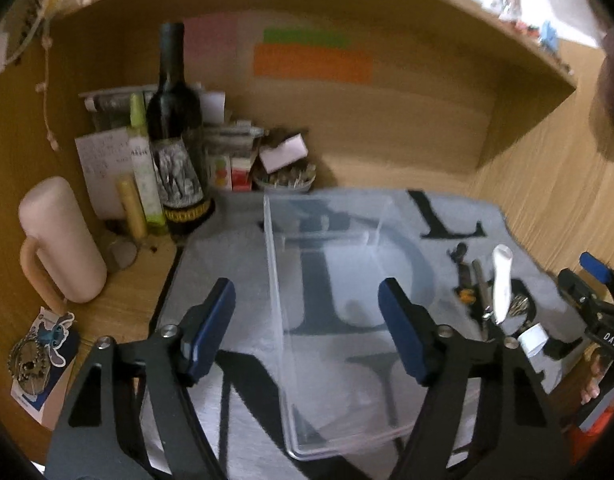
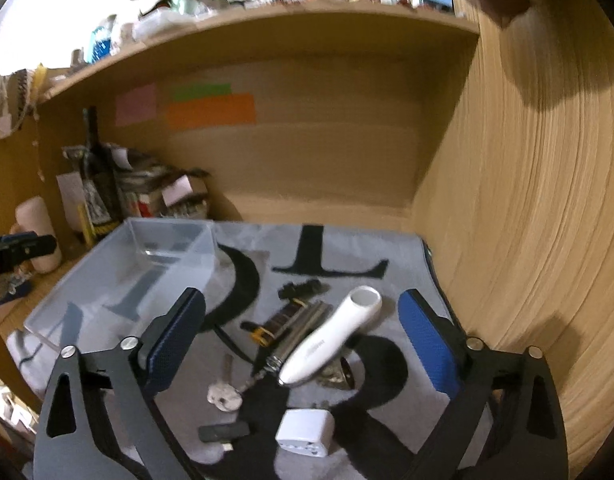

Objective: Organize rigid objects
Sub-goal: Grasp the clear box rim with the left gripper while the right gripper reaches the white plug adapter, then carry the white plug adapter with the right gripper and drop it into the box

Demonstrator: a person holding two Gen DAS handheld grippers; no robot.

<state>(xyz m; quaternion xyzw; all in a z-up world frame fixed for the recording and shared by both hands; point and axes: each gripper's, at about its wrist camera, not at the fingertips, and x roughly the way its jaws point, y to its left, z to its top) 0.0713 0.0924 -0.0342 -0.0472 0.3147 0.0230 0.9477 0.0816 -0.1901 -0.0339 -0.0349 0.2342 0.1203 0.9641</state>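
Note:
A clear plastic box (image 1: pixel 339 320) stands empty on a grey cloth (image 1: pixel 243 264) with big black letters. My left gripper (image 1: pixel 307 328) is open over the box, its fingers straddling the box's left wall without touching it. To the right of the box lie small items: a white handheld device (image 2: pixel 331 340), a metal cylinder (image 2: pixel 303 330), a key (image 2: pixel 225 396), a white plug adapter (image 2: pixel 305 430), a black stick (image 2: pixel 223 432) and a black clip (image 2: pixel 301 288). My right gripper (image 2: pixel 303 340) is open above the white device, with no pad touching it.
A dark wine bottle (image 1: pixel 175 140), a pink mug (image 1: pixel 59 240), papers, small cartons and a bowl (image 1: pixel 285 180) crowd the back left corner. A wooden wall (image 2: pixel 527 200) closes the right side and a shelf hangs overhead. A keychain card (image 1: pixel 39 356) lies at the left.

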